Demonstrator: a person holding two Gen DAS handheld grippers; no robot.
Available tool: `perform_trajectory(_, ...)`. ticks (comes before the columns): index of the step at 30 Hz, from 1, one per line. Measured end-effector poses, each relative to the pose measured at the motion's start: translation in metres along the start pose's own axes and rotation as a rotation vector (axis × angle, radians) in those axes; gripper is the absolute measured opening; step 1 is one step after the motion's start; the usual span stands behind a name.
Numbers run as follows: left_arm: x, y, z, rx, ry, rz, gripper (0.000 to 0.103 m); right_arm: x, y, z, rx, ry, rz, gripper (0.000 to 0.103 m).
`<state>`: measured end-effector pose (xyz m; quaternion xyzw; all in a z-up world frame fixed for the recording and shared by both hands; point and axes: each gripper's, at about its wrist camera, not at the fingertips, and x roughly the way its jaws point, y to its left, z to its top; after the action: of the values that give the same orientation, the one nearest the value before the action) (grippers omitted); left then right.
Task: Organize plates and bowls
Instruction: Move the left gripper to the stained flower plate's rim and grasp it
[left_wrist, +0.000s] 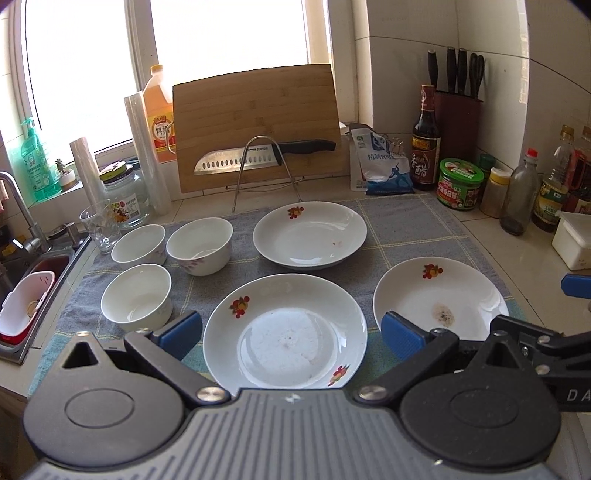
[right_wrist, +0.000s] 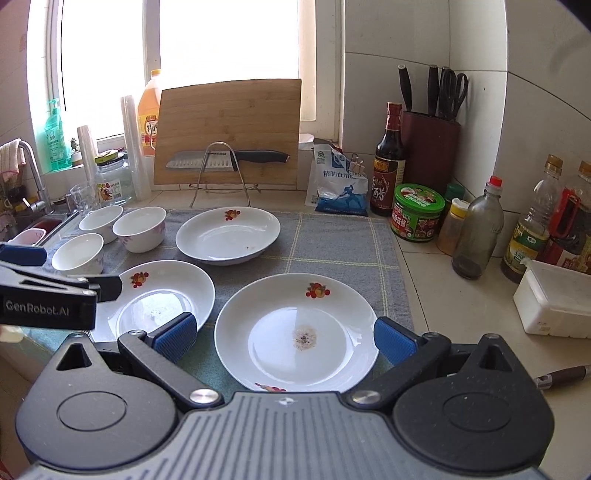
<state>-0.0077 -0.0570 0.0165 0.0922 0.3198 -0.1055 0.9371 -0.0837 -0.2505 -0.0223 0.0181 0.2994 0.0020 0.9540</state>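
Kitchen table under a window, grey cloth (left_wrist: 388, 229) spread on it. Three plates, three bowls (left_wrist: 137, 297) laid singly. Left gripper (left_wrist: 291, 334) fingers apart, straddling the near-centre plate (left_wrist: 285, 332) directly ahead. Right gripper (right_wrist: 284, 338) likewise apart, with the stained plate (right_wrist: 297, 332) straight ahead. Each arm nearest its own plate.

Three plates and three bowls are sitting apart, upright, on a grey checked cloth.

The far plate (left_wrist: 310, 234), near-left plate (left_wrist: 285, 332) and near-right plate (right_wrist: 297, 332), all white with red fruit motifs, are lying flat; the near-right one is showing a brownish stain at its middle. The three white bowls (left_wrist: 137, 297) (left_wrist: 138, 243) (left_wrist: 200, 245) are clustering at the left, close together.
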Motion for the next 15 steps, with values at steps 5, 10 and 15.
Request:
perform_trajectory(5, 0.02, -0.008, 0.01, 0.063, -0.041, -0.043, 0.102, 0.017, -0.016, -0.025, -0.018, 0.041, -0.002, 0.103)
perform_trajectory(10, 0.049, -0.013, 0.022, 0.114, -0.032, -0.128, 0.102, 0.04, -0.024, -0.044, -0.017, 0.101, 0.014, 0.103)
perform_trajectory(15, 0.079, -0.02, 0.038, 0.152, 0.022, -0.26, 0.102, 0.07, -0.021, -0.059, -0.035, 0.163, 0.012, 0.103)
